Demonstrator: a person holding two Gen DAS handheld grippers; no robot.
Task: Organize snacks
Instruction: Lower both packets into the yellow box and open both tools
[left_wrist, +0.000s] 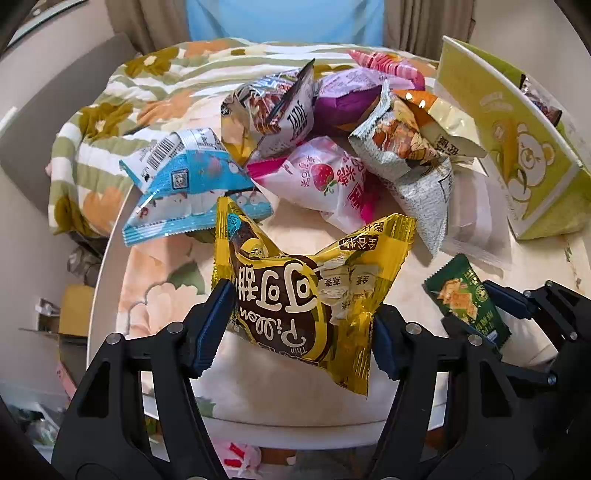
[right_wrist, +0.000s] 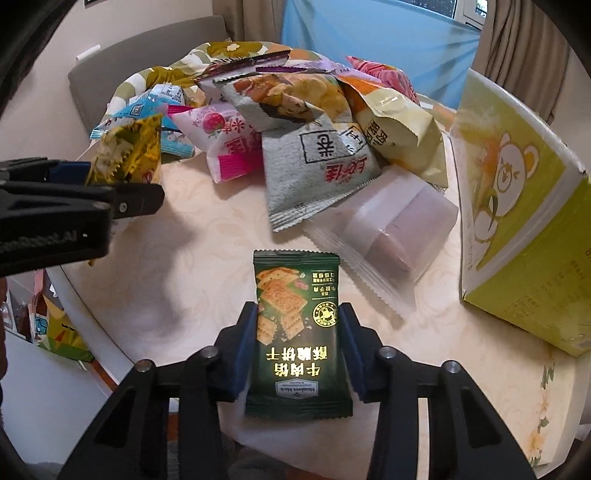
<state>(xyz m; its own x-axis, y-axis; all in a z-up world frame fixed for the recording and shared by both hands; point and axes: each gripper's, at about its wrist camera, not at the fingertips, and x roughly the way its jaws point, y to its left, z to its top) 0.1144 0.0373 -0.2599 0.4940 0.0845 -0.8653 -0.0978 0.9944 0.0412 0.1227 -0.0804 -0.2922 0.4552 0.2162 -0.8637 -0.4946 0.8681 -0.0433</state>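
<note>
The left hand-held gripper (left_wrist: 303, 328) is closed on a yellow snack pack (left_wrist: 306, 291), its pads pressing the pack's two sides, and the pack hangs clear of the worktop (right_wrist: 177, 280) with its long axis running away from the jaws, toward the pile. The right hand-held gripper (right_wrist: 299, 347) is closed narrow on a dark green cracker pack (right_wrist: 299, 332), gripping it across its short width. This pack's long axis lies straight along the fingers, with its far end reaching out ahead of the tips; whether its near end touches the worktop cannot be told.

Ahead of both grippers sits the heap of loose snacks (right_wrist: 295, 122), well beyond the fingertips: a grey chip bag (right_wrist: 317, 170), a pink strawberry pack (left_wrist: 332, 177) and a blue pack (left_wrist: 184, 184) among them. A clear wrapped cake (right_wrist: 395, 229) lies just ahead and to the right of the green pack.

The relation that matters next is the green bear-printed box (right_wrist: 524, 206), which stands ahead and to the right of the right gripper, near it, and much farther right of the left one. If the box is where the snacks go, as seems likely, the right hand is the nearer and its pack already points roughly forward, so it would need a swing to the right and a lift over the box's wall. The left hand's pack would have to cross in front of the right gripper to get there.
</note>
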